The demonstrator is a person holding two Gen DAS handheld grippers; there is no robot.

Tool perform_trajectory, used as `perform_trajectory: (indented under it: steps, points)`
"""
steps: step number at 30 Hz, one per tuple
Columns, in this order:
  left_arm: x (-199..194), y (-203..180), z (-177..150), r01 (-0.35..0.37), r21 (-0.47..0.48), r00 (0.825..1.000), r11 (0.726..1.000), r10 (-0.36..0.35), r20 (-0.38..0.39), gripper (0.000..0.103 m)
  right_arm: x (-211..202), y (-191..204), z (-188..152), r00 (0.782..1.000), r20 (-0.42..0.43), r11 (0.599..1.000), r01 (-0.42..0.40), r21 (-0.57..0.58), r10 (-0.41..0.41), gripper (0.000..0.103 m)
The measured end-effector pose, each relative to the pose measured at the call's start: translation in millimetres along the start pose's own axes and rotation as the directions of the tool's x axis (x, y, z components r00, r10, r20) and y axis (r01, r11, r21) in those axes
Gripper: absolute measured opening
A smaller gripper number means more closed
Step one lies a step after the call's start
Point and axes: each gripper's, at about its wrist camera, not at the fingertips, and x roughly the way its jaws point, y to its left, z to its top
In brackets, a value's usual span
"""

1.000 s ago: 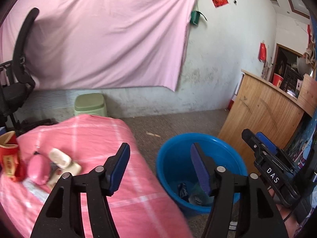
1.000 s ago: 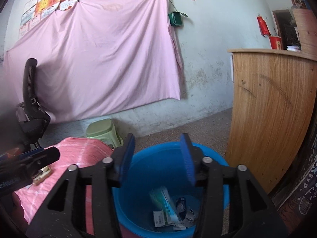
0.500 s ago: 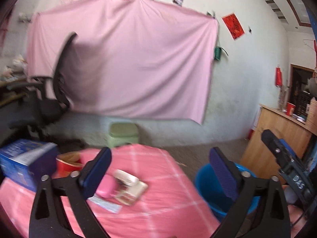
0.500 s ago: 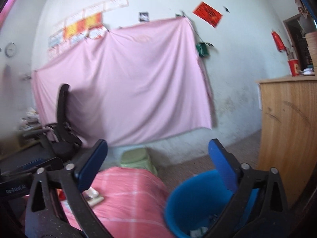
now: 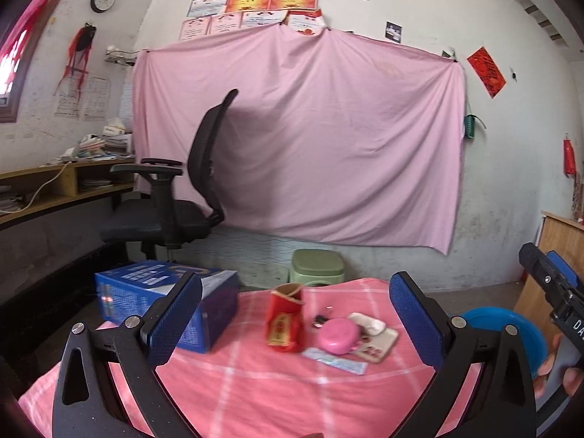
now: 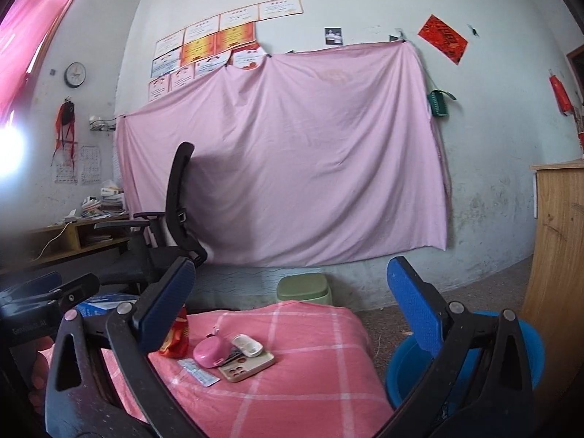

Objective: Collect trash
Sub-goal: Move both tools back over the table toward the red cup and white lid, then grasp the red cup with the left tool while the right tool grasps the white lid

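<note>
Both hand-held grippers hang spread wide and empty above the pink checked counter (image 5: 255, 394). Ahead of the left hand-held gripper (image 5: 295, 319), between its fingers, stands a crumpled red packet (image 5: 285, 319), with a flat foil wrapper (image 5: 334, 360) just to its right. The right hand-held gripper (image 6: 288, 304) frames the same clutter. The blue bin (image 6: 412, 361) sits on the floor right of the counter.

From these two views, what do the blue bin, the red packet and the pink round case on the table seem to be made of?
Blue bin: likely molded plastic, smooth with a slight sheen. Red packet: seems thin printed foil or paper, its torn-open top crumpled. Pink round case: probably hard plastic or silicone, smooth, evenly colored, with a small tab; the look leaves that open.
</note>
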Motion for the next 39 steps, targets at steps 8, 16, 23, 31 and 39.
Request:
perform_trajectory:
  steps: [8,16,23,31,39]
  points:
    - [13.2,39.7,-27.7,-0.041,0.02,0.998,0.999,0.042,-0.051,0.101,28.7,32.2,-23.5,0.993,-0.109,0.994,-0.053,-0.097,0.043,0.103]
    - [51.0,52.7,-44.3,0.017,0.023,0.989,1.0,-0.014,-0.15,0.1,73.0,42.7,-45.1,0.961,-0.277,0.985,-0.067,-0.157,0.021,0.103]
    - [91.4,41.8,-49.9,0.067,0.073,0.966,0.995,-0.046,-0.256,0.075,111.2,45.2,-61.3,0.908,-0.419,0.976,-0.089,-0.2,-0.003,0.103]
    - [135.9,36.1,-60.5,0.1,0.035,0.911,0.994,-0.078,-0.405,0.056,166.2,25.1,-86.1,0.761,-0.648,0.979,-0.14,-0.145,0.013,0.085]
    - [156.5,34.7,-64.6,0.095,0.008,0.888,0.995,-0.081,-0.454,0.046,192.0,31.3,-97.4,0.687,-0.725,0.956,-0.241,-0.169,0.045,0.08]
